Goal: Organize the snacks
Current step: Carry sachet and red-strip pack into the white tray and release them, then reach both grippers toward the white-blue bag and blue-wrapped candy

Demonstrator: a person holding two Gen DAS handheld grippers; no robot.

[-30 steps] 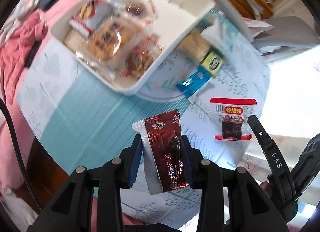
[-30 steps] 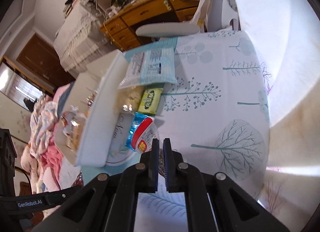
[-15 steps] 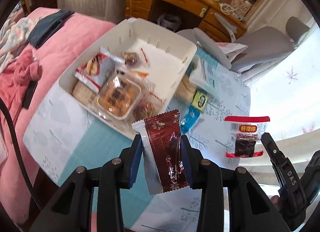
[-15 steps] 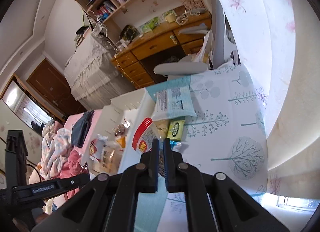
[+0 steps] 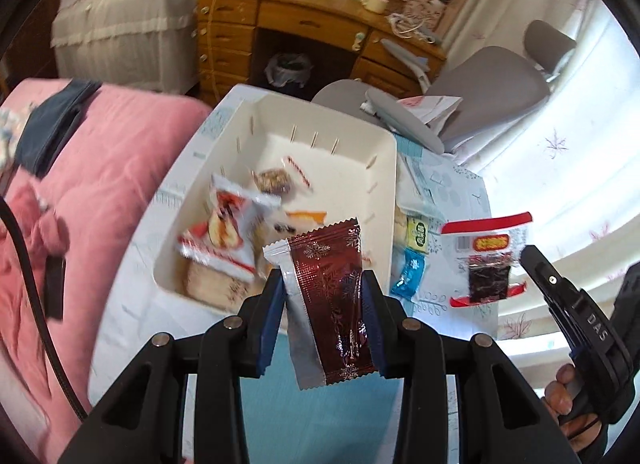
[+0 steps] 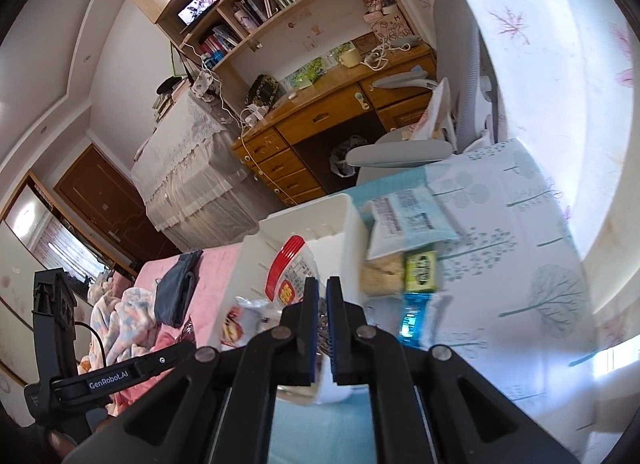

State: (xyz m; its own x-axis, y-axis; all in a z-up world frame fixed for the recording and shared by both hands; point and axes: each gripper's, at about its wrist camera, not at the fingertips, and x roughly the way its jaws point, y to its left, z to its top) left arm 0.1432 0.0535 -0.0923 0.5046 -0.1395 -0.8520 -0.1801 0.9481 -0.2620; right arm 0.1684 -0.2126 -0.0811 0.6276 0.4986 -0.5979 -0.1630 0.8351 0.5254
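Jaws of left gripper (image 5: 323, 318) clamp dark-red wrapper (image 5: 334, 296) upright between them — right gripper (image 6: 322, 324) pinches red-topped packet (image 5: 486, 260).

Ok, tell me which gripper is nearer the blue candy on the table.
Right. The right gripper hangs just beside the blue candy; the left gripper sits further off, by the white bin.

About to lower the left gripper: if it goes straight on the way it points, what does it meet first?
Probably the snacks at the near end of the white bin; depth is unclear.
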